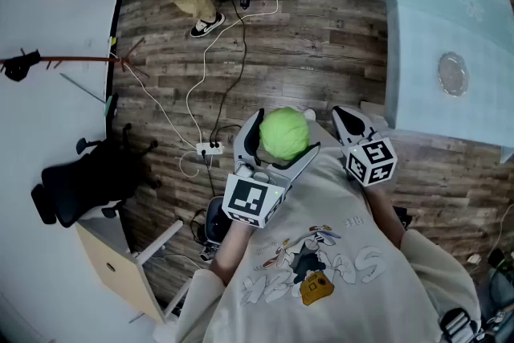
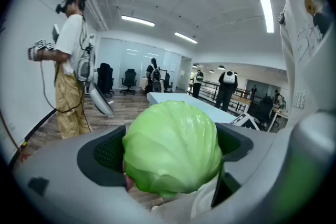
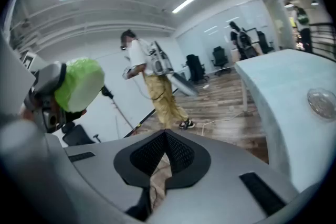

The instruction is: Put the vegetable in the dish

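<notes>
Head view: my left gripper [image 1: 283, 139] clamps the cabbage [image 1: 284, 132] before my chest, well apart from the dish [image 1: 453, 74].
The round, clear dish lies on the pale blue table [image 1: 434, 12]. My left jaws stand wide, pressed on the smooth, leafy green ball, tilted slightly down; my right gripper [image 1: 351, 123] is just beside it, ribbed pads closed together.

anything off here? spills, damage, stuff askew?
Nothing spilled, damaged or askew. The cabbage looks whole, clamped between the pads of the left claw. The glass dish lies flat on the pale table. Only untidy bit: loose cables trailing over the wooden floor to a power strip.
</notes>
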`<state>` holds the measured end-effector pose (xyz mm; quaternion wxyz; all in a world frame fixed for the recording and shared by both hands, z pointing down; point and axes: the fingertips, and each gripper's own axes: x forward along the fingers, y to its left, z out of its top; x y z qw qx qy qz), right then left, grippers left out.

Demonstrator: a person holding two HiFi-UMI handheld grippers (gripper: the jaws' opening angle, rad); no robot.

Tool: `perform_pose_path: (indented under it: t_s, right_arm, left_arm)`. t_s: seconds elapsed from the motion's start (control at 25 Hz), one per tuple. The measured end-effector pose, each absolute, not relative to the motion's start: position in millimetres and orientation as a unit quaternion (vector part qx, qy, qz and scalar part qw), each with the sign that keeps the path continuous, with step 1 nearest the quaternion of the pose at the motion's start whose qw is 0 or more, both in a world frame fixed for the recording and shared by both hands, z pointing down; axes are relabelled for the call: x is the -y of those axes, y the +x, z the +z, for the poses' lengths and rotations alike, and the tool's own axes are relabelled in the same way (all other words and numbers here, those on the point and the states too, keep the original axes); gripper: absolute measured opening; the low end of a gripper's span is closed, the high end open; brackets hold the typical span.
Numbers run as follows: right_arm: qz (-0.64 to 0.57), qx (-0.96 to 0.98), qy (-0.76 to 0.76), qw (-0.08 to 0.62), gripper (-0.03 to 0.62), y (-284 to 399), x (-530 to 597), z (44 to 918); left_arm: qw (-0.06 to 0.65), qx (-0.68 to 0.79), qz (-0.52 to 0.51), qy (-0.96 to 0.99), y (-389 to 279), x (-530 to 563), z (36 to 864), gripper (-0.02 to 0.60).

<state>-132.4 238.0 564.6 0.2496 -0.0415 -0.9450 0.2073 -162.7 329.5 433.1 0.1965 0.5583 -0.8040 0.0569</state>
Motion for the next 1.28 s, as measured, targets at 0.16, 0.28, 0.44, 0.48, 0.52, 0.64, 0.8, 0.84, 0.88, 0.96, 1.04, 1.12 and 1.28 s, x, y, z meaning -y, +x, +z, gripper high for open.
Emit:
perform_pose_path:
  t_s: [0.16,0.28,0.44,0.48,0.52,0.64,0.8,0.84,0.88,0.96,1.04,1.12,1.28]
  right_arm:
    - [0.209,0.952,0.003,0.225,0.023,-158.5,-190.8,538.8]
    - [0.181,0.961,0.032,0.206,0.022,-159.1,-170.6,511.7]
    - [0.210,0.936,0.180,0.216,0.021,-93.8,-137.8,522.2]
    - [0.222,0.927,0.212,0.217,0.022,-71.8,-129.9,529.0]
    - [0.233,0.917,0.240,0.216,0.022,-50.0,-123.9,535.3]
    - [0.276,0.885,0.316,0.203,0.023,6.2,-129.6,553.6]
    - [0.311,0.843,0.391,0.197,0.023,52.4,-174.3,574.7]
    - [0.302,0.843,0.398,0.198,0.023,59.4,-178.2,572.9]
    - [0.290,0.845,0.404,0.196,0.023,65.0,-175.4,568.3]
    - [0.276,0.851,0.413,0.172,0.023,72.2,-157.3,555.1]
    - [0.271,0.856,0.413,0.149,0.023,76.6,-142.0,547.0]
    - [0.267,0.860,0.407,0.151,0.023,84.5,-135.8,550.1]
    - [0.263,0.872,0.384,0.151,0.023,98.9,-128.7,563.0]
  left_arm:
    - [0.218,0.778,0.066,0.586,-172.8,-293.3,437.9,0.523]
    - [0.233,0.745,0.068,0.622,-173.8,-261.1,439.1,0.523]
    - [0.247,0.644,0.085,0.719,-150.4,-212.9,443.9,0.523]
    - [0.248,0.620,0.091,0.739,-138.9,-201.3,447.2,0.523]
    - [0.248,0.596,0.097,0.757,-126.4,-191.0,451.6,0.523]
    - [0.253,0.507,0.117,0.815,-87.7,-174.6,468.7,0.523]
    - [0.259,0.405,0.162,0.862,-40.2,-193.8,493.2,0.523]
    - [0.257,0.390,0.170,0.868,-30.5,-199.4,495.4,0.523]
    - [0.254,0.380,0.174,0.872,-23.2,-201.4,496.5,0.523]
    - [0.246,0.376,0.184,0.874,-16.8,-194.3,499.8,0.523]
    - [0.245,0.386,0.189,0.869,-14.8,-181.2,502.4,0.523]
    - [0.246,0.396,0.182,0.866,-7.5,-170.0,500.2,0.523]
    - [0.187,0.397,0.221,0.871,20.8,-162.6,505.9,0.523]
